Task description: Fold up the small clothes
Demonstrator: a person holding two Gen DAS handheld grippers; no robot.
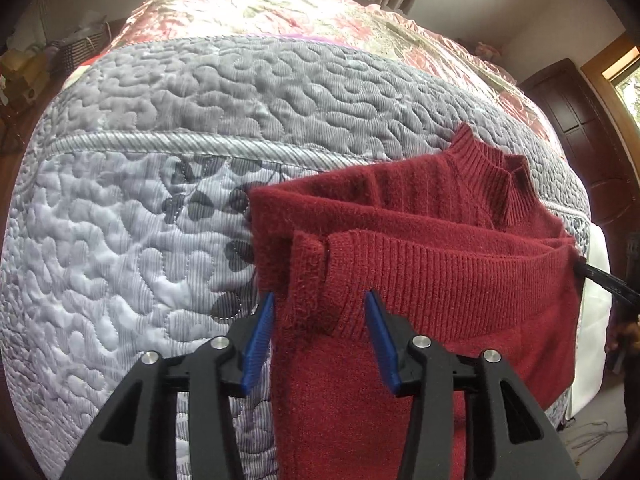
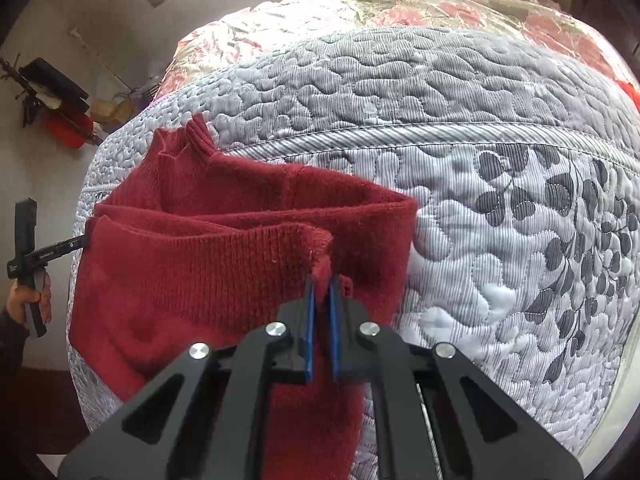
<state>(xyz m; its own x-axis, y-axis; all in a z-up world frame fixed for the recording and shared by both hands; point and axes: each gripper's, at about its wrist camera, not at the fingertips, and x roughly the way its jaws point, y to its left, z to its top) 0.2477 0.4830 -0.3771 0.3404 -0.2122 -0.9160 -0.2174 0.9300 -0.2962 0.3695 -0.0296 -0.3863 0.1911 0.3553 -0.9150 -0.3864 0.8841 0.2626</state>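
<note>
At the lower centre of the left wrist view, the left gripper gapes wide, its blue pads astride the ribbed hem of the dark red knitted sweater lying across the grey quilted bedspread. The right gripper is nipped tight on the hem's other corner; the hem runs between them.

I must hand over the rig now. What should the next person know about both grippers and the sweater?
Left hand-held gripper: open, its fingers either side of a sweater edge, not clamped.
Right hand-held gripper: shut on the ribbed edge of the red sweater.
The sweater lies on the grey quilt, collar away from you.
Done: one fold across, it seems.
Left: probably close the left gripper, complete the fold, flatten.
</note>
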